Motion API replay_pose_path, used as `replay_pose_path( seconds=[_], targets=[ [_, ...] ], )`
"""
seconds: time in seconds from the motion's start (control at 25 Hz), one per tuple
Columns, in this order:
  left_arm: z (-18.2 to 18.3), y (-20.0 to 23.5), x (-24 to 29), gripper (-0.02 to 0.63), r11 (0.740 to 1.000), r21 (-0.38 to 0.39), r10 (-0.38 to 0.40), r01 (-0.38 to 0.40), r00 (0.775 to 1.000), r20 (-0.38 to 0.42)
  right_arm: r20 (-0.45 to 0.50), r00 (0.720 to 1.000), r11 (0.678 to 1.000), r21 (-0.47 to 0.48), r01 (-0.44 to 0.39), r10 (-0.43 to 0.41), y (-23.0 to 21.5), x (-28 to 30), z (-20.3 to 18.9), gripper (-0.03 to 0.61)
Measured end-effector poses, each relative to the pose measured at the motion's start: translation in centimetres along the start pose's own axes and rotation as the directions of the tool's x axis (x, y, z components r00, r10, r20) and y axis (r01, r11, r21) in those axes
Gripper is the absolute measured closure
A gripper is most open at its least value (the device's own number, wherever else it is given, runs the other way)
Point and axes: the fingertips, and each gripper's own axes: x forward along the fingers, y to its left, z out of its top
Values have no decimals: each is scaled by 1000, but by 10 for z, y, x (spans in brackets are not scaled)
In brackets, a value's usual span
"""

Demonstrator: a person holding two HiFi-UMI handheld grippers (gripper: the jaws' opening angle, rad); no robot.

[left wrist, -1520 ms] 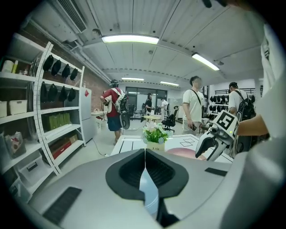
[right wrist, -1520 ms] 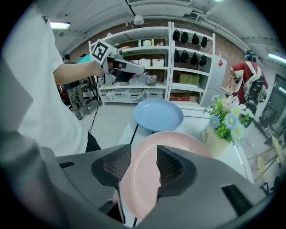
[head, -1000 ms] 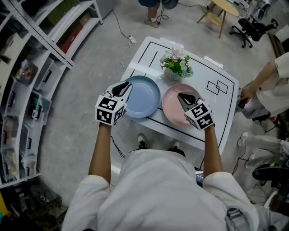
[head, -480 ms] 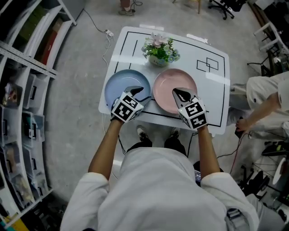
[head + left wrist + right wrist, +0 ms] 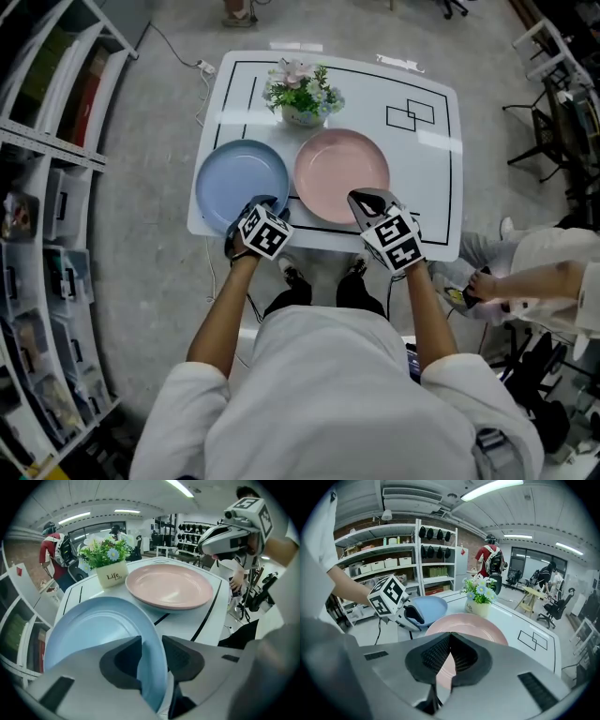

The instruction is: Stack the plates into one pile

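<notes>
A blue plate [image 5: 239, 178] and a pink plate [image 5: 342, 169] lie side by side on the white table [image 5: 422, 159], blue on the left. My left gripper [image 5: 262, 202] sits at the blue plate's near rim. In the left gripper view its jaws are closing on that rim [image 5: 152, 653], with the blue plate [image 5: 98, 630] between the pads and touching both. My right gripper [image 5: 366, 199] is shut and empty, hovering at the near edge of the pink plate [image 5: 468, 623].
A white pot of flowers [image 5: 300, 94] stands at the table's far side, behind the gap between the plates. Black lines and rectangles mark the tabletop. Shelving runs along the left. A seated person [image 5: 544, 281] is at the right, and other people stand farther back.
My left gripper has drawn back from above the blue plate to its near rim, and the rim now sits between its jaws. The right gripper stays shut by the pink plate.
</notes>
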Motion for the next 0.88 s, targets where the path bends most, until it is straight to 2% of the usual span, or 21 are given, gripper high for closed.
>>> replay_pose_path(
  seconds=[0.08, 0.28, 0.44, 0.72, 0.88],
  targets=[
    [-3, -3, 1, 516, 1000, -11, 9, -9, 1000, -2, -5, 1000, 1000, 7, -17, 17, -2, -2, -6, 565],
    [-7, -1, -8, 548, 998, 15, 64, -64, 998, -22, 18, 999, 1000, -10, -26, 26, -18, -10, -5, 565],
    [0, 9, -32, 566, 994, 23, 111, -111, 994, 16, 37, 998, 999, -34, -39, 41, -33, -19, 2, 565],
    [33, 50, -82, 574, 977, -119, 194, -179, 971, 137, 109, 993, 996, -79, -40, 49, -62, -32, 31, 565],
    [57, 65, -112, 572, 957, -192, 254, -216, 946, 203, 139, 989, 992, -124, -38, 55, -71, -39, 44, 565]
  ],
)
